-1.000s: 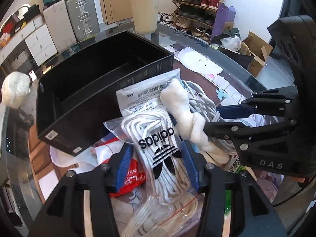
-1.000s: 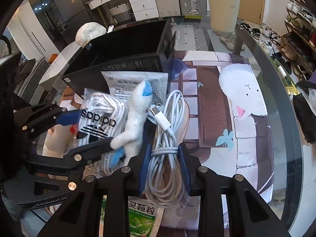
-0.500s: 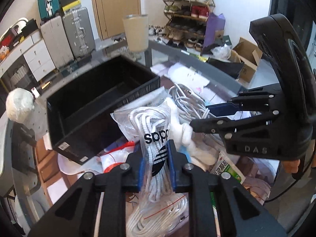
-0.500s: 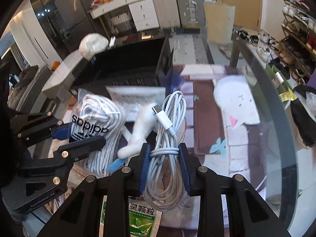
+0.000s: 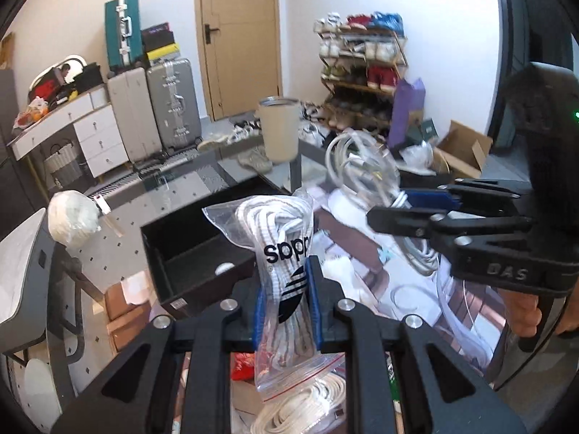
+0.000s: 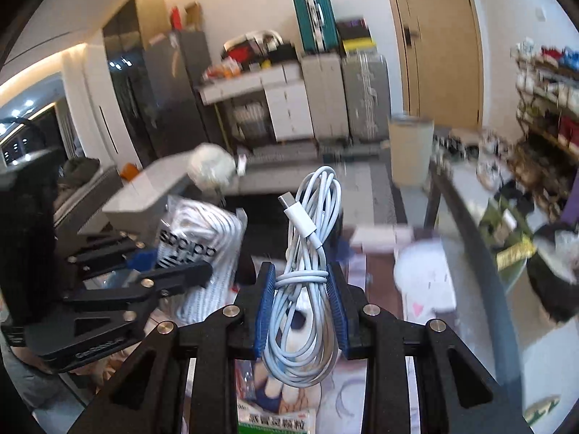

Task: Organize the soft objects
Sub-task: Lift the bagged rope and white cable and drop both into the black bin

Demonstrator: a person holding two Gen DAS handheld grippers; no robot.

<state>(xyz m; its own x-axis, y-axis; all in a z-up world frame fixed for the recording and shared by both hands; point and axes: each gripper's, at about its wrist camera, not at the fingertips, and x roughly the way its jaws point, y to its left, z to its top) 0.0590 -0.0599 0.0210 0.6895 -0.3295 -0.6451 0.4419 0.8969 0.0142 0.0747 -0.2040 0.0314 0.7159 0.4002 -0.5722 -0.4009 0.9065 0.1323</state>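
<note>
Two suitcases (image 5: 155, 108) beyond glass table (image 5: 202, 181)

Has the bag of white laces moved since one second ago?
Yes. The bag of laces, clamped in the left gripper, has gone up: it lay in the pile below the black box, now it overlaps the box's rim.

Both wrist views look closely along tongs, sharing the black bin (image 5: 202, 253).

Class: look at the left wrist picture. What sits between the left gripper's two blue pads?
The left gripper is shut on the bag of white laces, seen in the left wrist view.
</note>
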